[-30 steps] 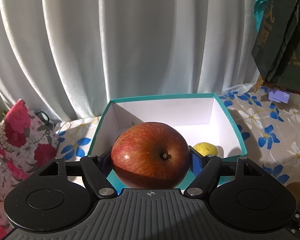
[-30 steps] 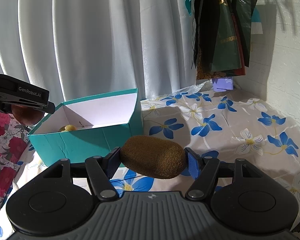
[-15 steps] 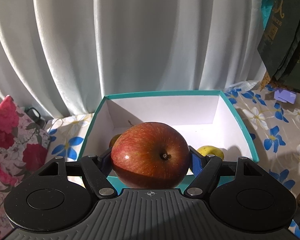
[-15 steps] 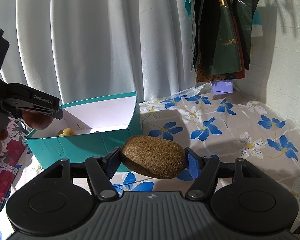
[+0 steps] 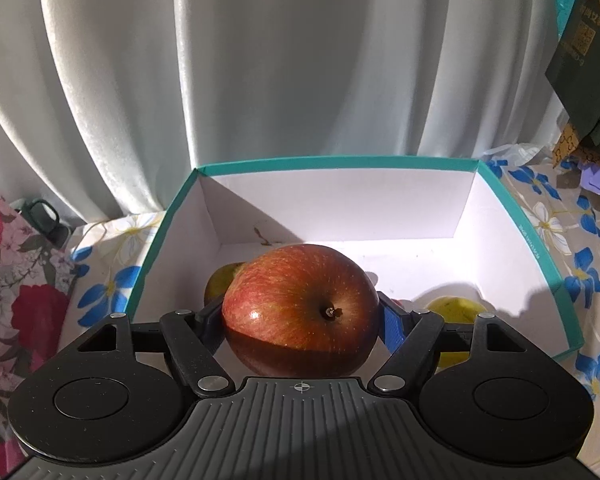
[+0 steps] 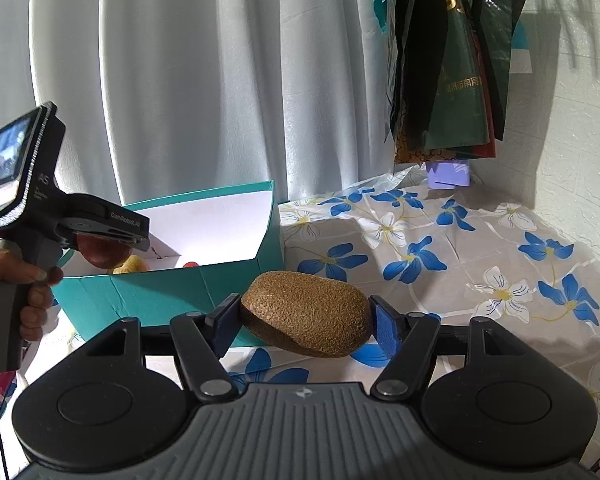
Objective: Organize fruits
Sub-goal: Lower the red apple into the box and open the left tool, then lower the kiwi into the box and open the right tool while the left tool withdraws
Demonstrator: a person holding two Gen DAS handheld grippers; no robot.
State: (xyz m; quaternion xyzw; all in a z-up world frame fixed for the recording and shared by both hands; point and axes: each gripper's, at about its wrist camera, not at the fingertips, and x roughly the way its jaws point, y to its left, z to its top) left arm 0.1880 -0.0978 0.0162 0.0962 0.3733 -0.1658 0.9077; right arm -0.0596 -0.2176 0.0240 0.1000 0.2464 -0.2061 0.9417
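Over the teal box [image 5: 540,256], left gripper [image 5: 300,316] clamped on a red apple [image 5: 298,304], stem end toward the camera; yellow-green fruit [image 5: 454,308] on the white floor below, another [image 5: 222,280] half hidden behind the apple. Beside the box on the flowered cloth [image 6: 480,248], right gripper [image 6: 306,316] pinching a brown kiwi [image 6: 306,314] across its length, off the surface. At left of the right wrist view, a hand [image 6: 24,280] on the left gripper's handle.
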